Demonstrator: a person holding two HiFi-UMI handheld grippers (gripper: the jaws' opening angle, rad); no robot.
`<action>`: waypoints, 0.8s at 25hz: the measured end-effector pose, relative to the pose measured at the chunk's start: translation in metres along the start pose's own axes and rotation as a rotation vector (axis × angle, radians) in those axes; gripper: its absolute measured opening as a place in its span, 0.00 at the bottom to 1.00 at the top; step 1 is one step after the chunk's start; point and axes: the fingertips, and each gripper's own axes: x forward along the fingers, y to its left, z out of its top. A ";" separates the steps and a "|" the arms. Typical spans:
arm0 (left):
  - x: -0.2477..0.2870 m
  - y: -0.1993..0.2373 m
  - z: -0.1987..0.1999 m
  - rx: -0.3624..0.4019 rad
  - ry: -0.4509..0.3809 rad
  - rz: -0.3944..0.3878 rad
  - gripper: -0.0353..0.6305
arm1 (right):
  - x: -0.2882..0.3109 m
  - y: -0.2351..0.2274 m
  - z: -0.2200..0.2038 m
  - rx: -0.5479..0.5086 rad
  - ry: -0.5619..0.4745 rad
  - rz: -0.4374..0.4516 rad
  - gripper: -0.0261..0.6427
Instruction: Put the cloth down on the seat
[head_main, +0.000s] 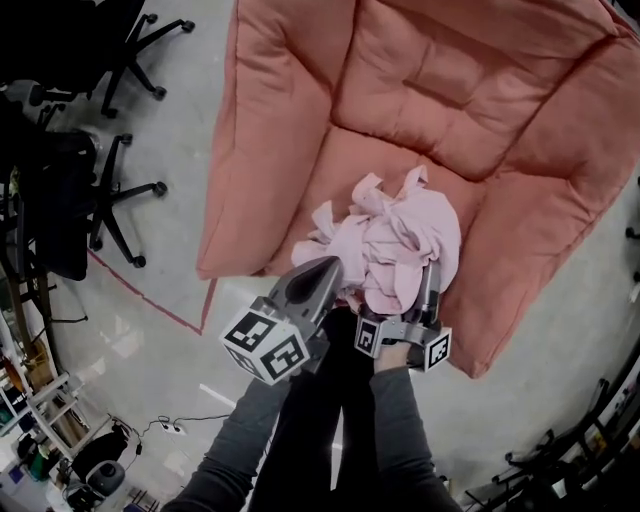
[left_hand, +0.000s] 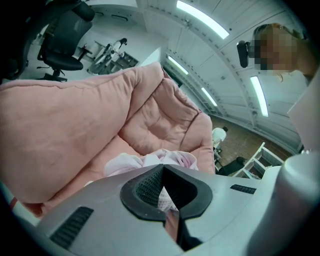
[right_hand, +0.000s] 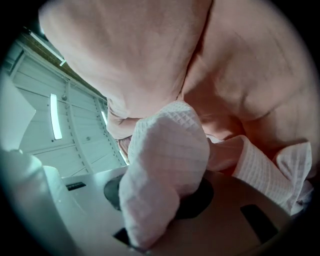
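A pale pink waffle cloth (head_main: 400, 240) hangs bunched over the front part of the salmon-pink cushioned seat (head_main: 450, 90). My left gripper (head_main: 322, 270) comes in from below at the bundle's left edge. In the left gripper view its jaws (left_hand: 162, 192) stand closed, with a strip of the cloth (left_hand: 150, 160) caught between the pads. My right gripper (head_main: 430, 280) is under the bundle's right side, its tips hidden by fabric. In the right gripper view a thick fold of cloth (right_hand: 170, 150) bulges out of the jaws (right_hand: 165, 200), close to the seat cushion (right_hand: 150, 50).
Black office chairs (head_main: 110, 60) stand on the grey floor left of the seat. A red tape line (head_main: 150, 295) runs across the floor near the seat's front left corner. Cables (head_main: 170, 428) lie at the lower left. The seat's padded arms (left_hand: 75, 115) rise on both sides.
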 end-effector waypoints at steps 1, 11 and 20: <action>0.002 0.002 -0.004 0.007 0.012 -0.004 0.06 | -0.005 -0.005 0.005 0.001 -0.022 -0.003 0.21; 0.027 0.023 -0.034 0.026 0.106 -0.015 0.06 | -0.025 -0.037 0.030 -0.079 -0.134 -0.083 0.21; 0.040 0.023 -0.053 0.022 0.180 -0.055 0.06 | -0.037 -0.061 0.045 -0.147 -0.151 -0.204 0.27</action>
